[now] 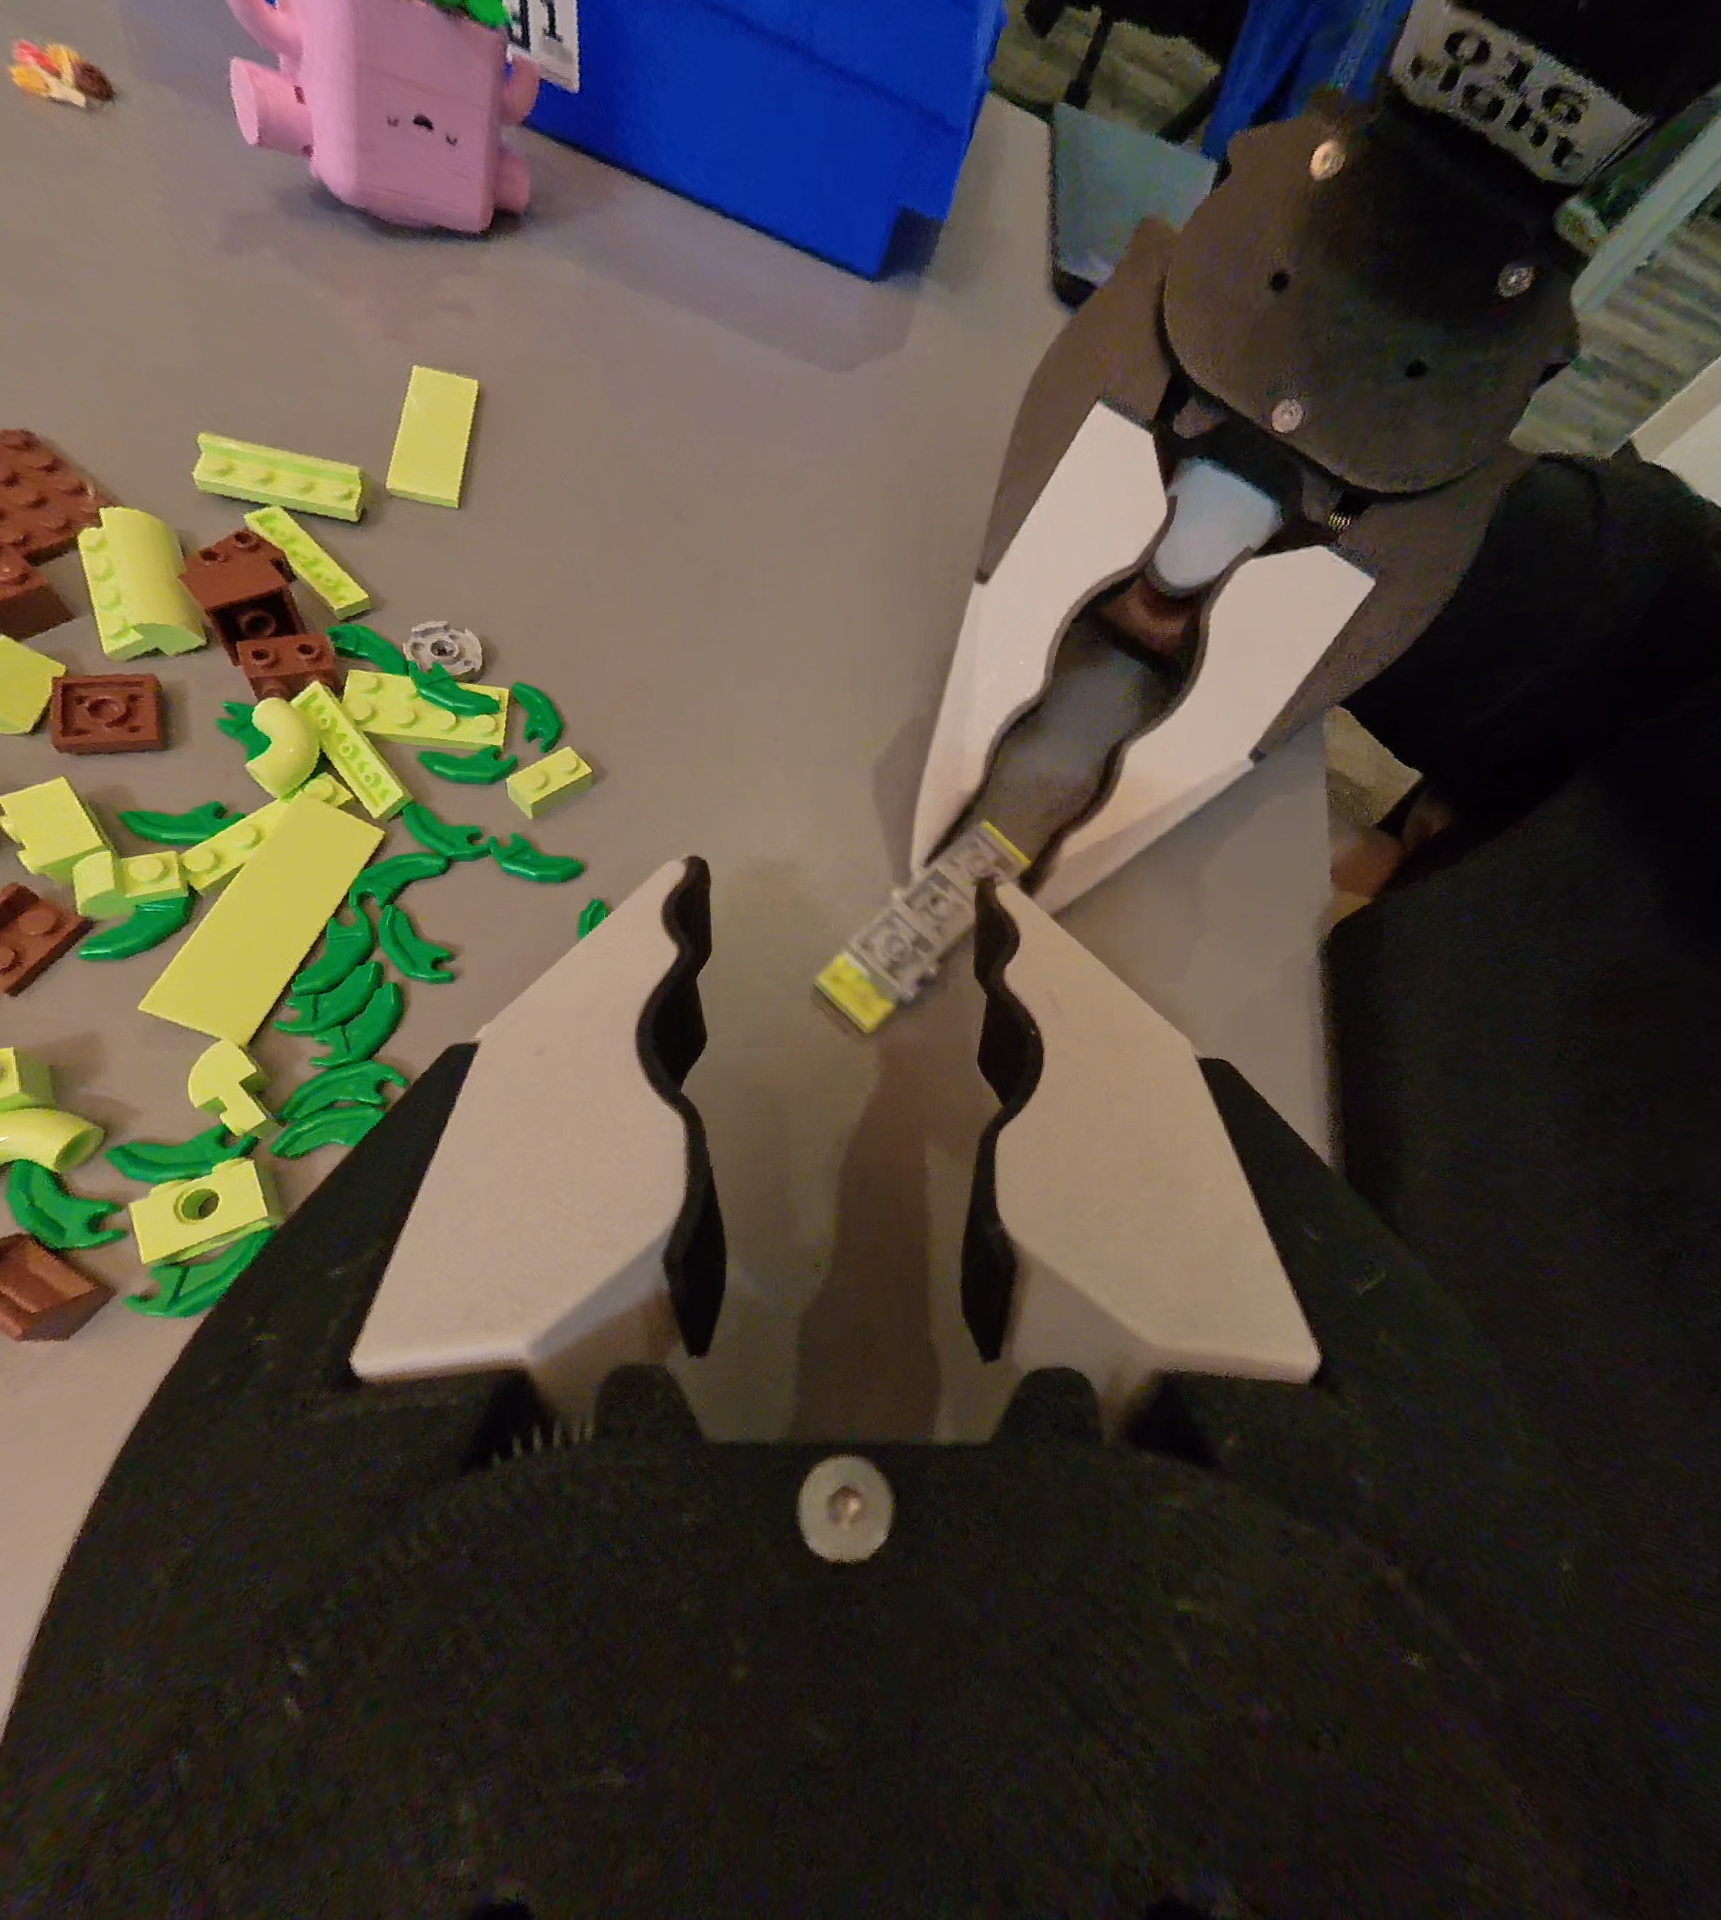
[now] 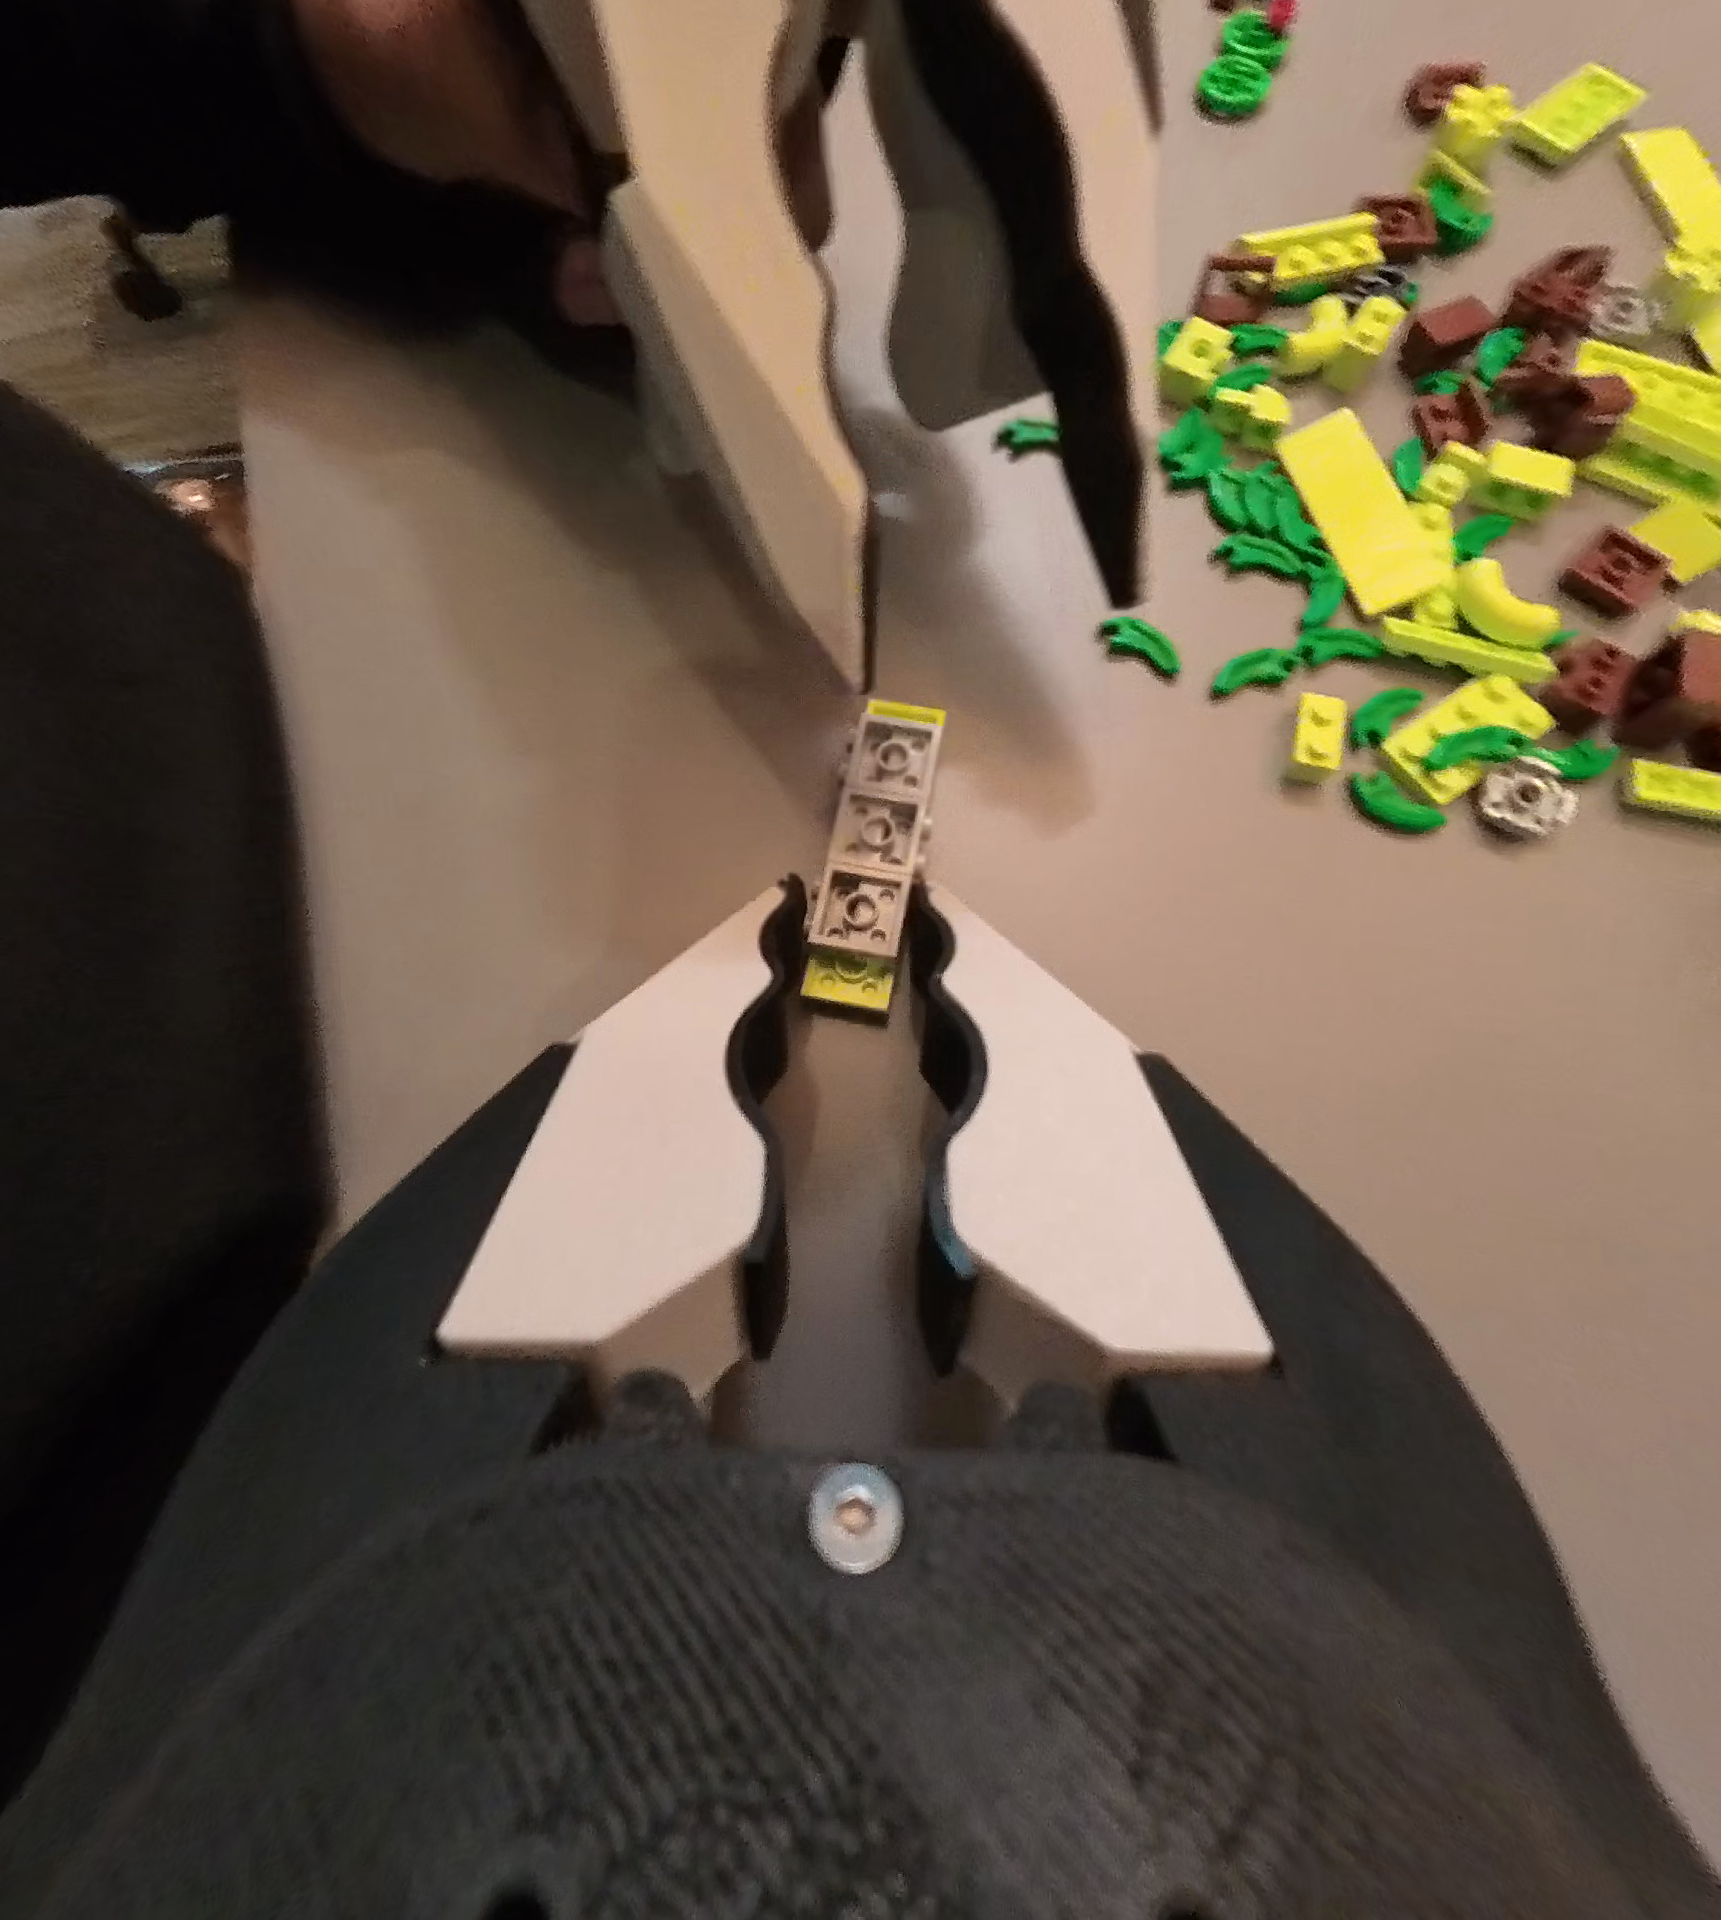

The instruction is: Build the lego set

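Observation:
A narrow lime plate with three grey square pieces on it (image 1: 903, 935) lies low at the grey table (image 1: 731, 520); whether it touches the table I cannot tell. My right gripper (image 2: 856, 899) is shut on this strip's (image 2: 871, 821) near end. In the left wrist view the right gripper (image 1: 991, 878) comes in from the upper right. My left gripper (image 1: 840, 888) is open and empty, its tips either side of the strip's free end without touching. In the right wrist view the left gripper (image 2: 991, 634) hangs just beyond the strip's far end.
A pile of loose lime, brown and green pieces (image 1: 264, 831) lies left of the grippers and also shows in the right wrist view (image 2: 1458, 468). A pink figure (image 1: 388, 114) and a blue box (image 1: 762, 114) stand at the back. A person's dark clothing (image 1: 1562, 1039) borders the table's right edge. One gripper's finger ends stand about 5 cm off the other's. The pink figure (image 1: 388, 114) is about equally far from each gripper, around 25 cm.

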Demonstrator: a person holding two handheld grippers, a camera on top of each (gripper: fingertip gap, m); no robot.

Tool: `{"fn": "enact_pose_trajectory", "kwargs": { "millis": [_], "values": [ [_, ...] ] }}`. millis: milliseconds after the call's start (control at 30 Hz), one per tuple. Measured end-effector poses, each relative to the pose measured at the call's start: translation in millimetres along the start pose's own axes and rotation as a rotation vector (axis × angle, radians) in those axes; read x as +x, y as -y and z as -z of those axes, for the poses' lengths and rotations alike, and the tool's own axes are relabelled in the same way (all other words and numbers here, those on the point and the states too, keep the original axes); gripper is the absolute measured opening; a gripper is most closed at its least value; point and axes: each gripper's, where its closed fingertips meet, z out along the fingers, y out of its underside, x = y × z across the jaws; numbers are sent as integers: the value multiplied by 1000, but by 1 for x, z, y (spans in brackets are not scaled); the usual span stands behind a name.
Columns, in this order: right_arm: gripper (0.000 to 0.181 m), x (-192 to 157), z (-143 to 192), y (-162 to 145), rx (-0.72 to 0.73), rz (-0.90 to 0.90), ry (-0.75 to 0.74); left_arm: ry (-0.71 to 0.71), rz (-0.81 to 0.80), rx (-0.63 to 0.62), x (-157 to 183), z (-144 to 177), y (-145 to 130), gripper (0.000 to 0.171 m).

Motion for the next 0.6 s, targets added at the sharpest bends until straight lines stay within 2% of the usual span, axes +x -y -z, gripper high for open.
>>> {"fn": "enact_pose_trajectory", "kwargs": {
  "millis": [133, 267, 600],
  "values": [
    [21, -6, 4, 4, 33, 22, 29, 15, -35, 54, 2, 6, 6, 49],
    [26, 10, 7, -4, 11, -10, -35, 5, -26, 48, 2, 5, 5, 49],
    [31, 19, 22, 11, 146, -91, -21, 8, 35, 62, -5, 7, 7, 46]
  ]
}}
